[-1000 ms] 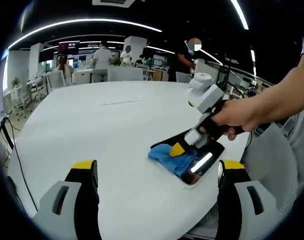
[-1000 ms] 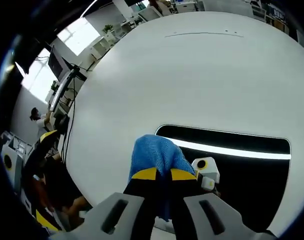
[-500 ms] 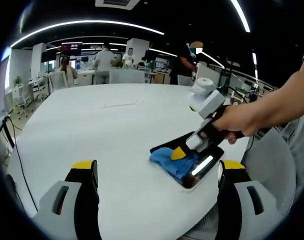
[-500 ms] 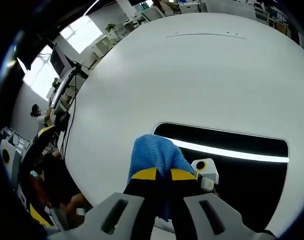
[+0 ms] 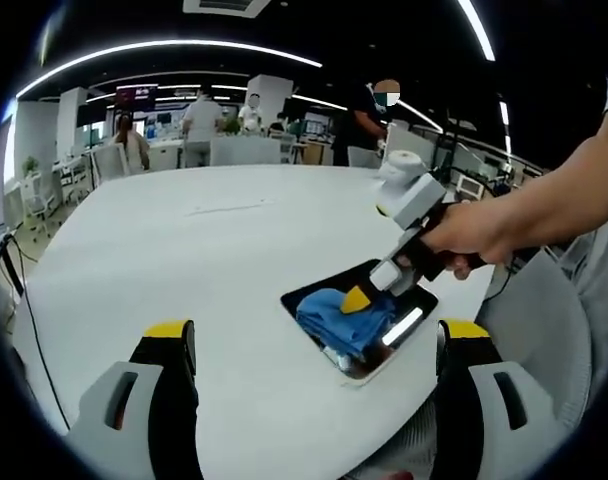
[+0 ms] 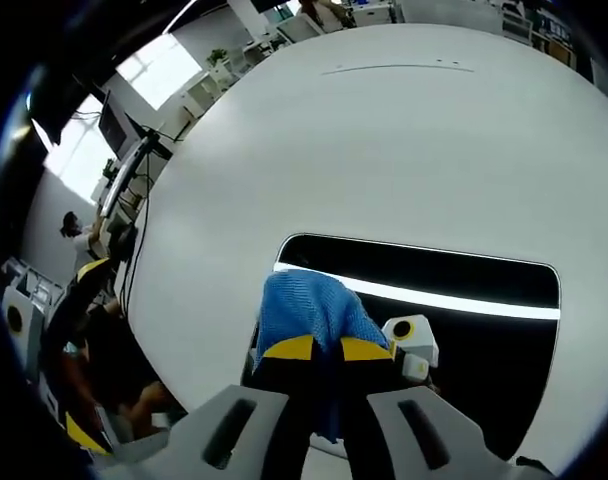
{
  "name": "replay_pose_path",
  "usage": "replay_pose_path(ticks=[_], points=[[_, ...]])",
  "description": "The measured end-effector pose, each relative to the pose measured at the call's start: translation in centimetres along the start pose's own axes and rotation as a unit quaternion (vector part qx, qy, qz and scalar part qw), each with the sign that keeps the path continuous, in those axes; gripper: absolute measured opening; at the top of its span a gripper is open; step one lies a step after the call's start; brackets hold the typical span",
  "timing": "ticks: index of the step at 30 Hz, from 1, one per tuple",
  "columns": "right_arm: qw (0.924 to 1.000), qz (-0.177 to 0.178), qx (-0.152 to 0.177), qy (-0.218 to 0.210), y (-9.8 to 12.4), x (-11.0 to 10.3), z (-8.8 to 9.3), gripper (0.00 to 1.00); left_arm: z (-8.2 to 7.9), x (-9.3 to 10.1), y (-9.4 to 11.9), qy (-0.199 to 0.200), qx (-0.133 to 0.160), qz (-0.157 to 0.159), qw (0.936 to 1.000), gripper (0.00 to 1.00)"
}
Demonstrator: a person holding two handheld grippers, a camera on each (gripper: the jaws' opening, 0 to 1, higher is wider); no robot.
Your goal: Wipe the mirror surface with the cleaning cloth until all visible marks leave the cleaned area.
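A dark rectangular mirror (image 5: 412, 299) lies flat near the edge of the white table (image 5: 184, 250). My right gripper (image 5: 367, 296), held by a hand, is shut on a blue cleaning cloth (image 5: 336, 318) and presses it onto the mirror's near end. In the right gripper view the cloth (image 6: 304, 305) bunches just ahead of the closed yellow-tipped right gripper (image 6: 324, 348). The mirror (image 6: 434, 275) stretches off to the right and reflects a bright ceiling light strip. My left gripper (image 5: 317, 335) hovers short of the mirror, open wide with nothing between its fingers.
The round white table (image 6: 384, 140) spreads far beyond the mirror. A grey chair (image 5: 544, 310) stands past the table edge on the right. People and desks (image 5: 204, 125) fill the room behind. A cable (image 5: 29, 300) hangs off the table's left side.
The cloth earlier overhung the mirror's end; now it sits further in, with a strip of dark mirror showing beyond it. My left gripper stays open and still.
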State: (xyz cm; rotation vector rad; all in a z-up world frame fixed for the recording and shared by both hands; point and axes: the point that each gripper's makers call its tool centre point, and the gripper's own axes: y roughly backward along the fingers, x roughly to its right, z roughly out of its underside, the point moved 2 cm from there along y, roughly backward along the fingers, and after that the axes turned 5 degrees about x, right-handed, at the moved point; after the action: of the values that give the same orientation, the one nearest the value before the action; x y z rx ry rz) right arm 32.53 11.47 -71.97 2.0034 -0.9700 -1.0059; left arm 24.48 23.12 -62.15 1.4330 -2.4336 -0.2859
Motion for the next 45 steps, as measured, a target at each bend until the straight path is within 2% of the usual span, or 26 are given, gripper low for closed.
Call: replay_pose_path(ticks=[6, 10, 16, 25, 27, 30, 34, 36, 39, 40, 45], points=[[1.0, 0.002, -0.001, -0.002, 0.4, 1.3, 0.2, 0.02, 0.3, 1.4, -0.3, -0.01, 0.004, 0.011, 0.9999, 0.99], [1.0, 0.005, 0.0, -0.006, 0.9, 2.3, 0.4, 0.02, 1.0, 2.5, -0.9, 0.0, -0.007, 0.019, 0.9998, 0.99], [0.9999, 0.01, 0.0, -0.01, 1.5, 3.6, 0.5, 0.02, 1.8, 4.0, -1.4, -0.011, -0.021, 0.031, 0.9992, 0.99], [0.9998, 0.018, -0.002, -0.004, 2.4, 5.3, 0.6, 0.02, 2.7, 5.7, -1.0, -0.011, -0.026, 0.042, 0.9987, 0.99], [0.9998, 0.018, -0.002, -0.003, 2.5, 5.6, 0.6, 0.02, 2.9, 5.6, -1.0, -0.014, -0.028, 0.034, 0.9989, 0.99], [0.9998, 0.02, 0.0, -0.003, 2.7, 6.1, 0.6, 0.02, 2.6, 5.4, -1.6, 0.005, -0.026, 0.024, 0.9994, 0.99], [0.9997, 0.023, -0.002, -0.005, 3.1, 6.8, 0.6, 0.02, 3.1, 5.4, -1.7, -0.018, -0.032, 0.019, 0.9992, 0.99], [0.9996, 0.026, -0.002, -0.006, 3.3, 7.3, 0.6, 0.02, 2.6, 5.3, -1.7, -0.016, -0.018, 0.016, 0.9996, 0.99], [0.9995, 0.029, -0.001, -0.01, 3.4, 8.2, 0.6, 0.02, 2.9, 5.7, -1.7, -0.015, -0.021, 0.026, 0.9993, 0.99], [0.9995, 0.03, -0.001, -0.01, 3.6, 8.5, 0.7, 0.02, 2.9, 5.8, -1.8, -0.027, -0.015, 0.031, 0.999, 0.99], [0.9991, 0.04, -0.001, -0.013, 4.3, 10.0, 1.0, 0.02, 2.7, 5.3, -1.8, -0.019, -0.015, 0.022, 0.9995, 0.99]])
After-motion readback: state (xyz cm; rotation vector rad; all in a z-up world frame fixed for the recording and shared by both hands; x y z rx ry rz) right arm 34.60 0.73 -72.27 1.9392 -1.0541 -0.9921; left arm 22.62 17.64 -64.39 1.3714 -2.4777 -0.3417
